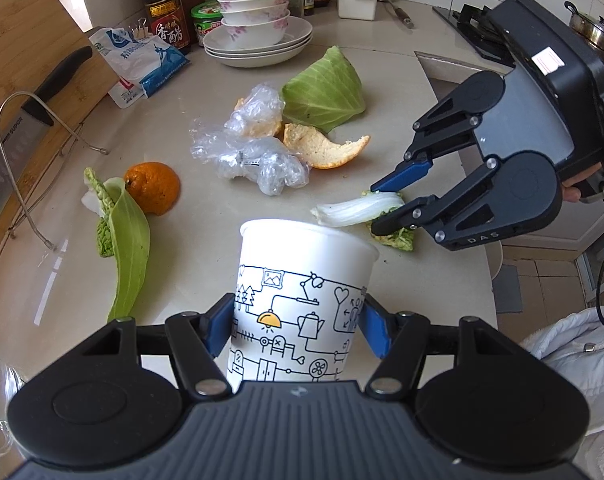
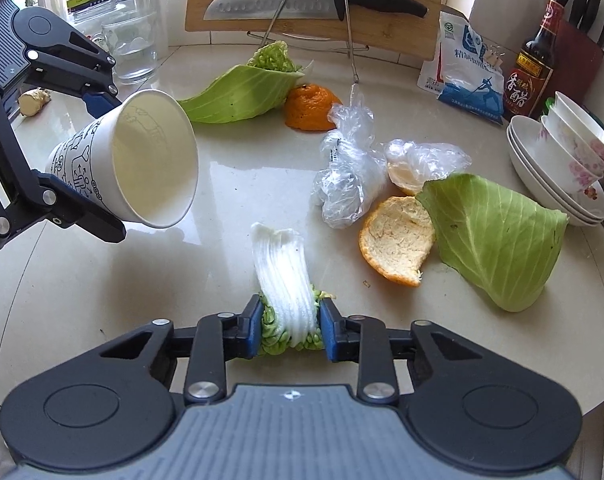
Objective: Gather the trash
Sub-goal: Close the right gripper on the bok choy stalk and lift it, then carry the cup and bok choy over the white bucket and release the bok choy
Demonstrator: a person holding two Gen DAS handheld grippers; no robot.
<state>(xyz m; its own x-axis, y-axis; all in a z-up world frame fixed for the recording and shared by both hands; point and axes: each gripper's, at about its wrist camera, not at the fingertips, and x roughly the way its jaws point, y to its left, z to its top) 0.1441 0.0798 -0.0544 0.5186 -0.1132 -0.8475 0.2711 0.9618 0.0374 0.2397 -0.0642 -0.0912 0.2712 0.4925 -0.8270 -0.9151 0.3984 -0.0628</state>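
Right tool point(image 2: 288, 330) clamps the napa leaf point(image 2: 284, 276) crosswise on the bench point(image 2: 230, 184), white stalk pointing away. Left tool point(image 1: 298, 326) grips the paper cup point(image 1: 302, 300), its tilted mouth just up-left of the stalk.

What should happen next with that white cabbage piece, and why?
Probably lift it toward the paper cup. The right tool is shut on the cabbage piece, and the left tool holds the empty cup tilted with its mouth facing it.

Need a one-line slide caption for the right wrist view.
Right gripper clamps a napa cabbage scrap on the counter; left gripper holds a tilted, empty paper cup nearby.
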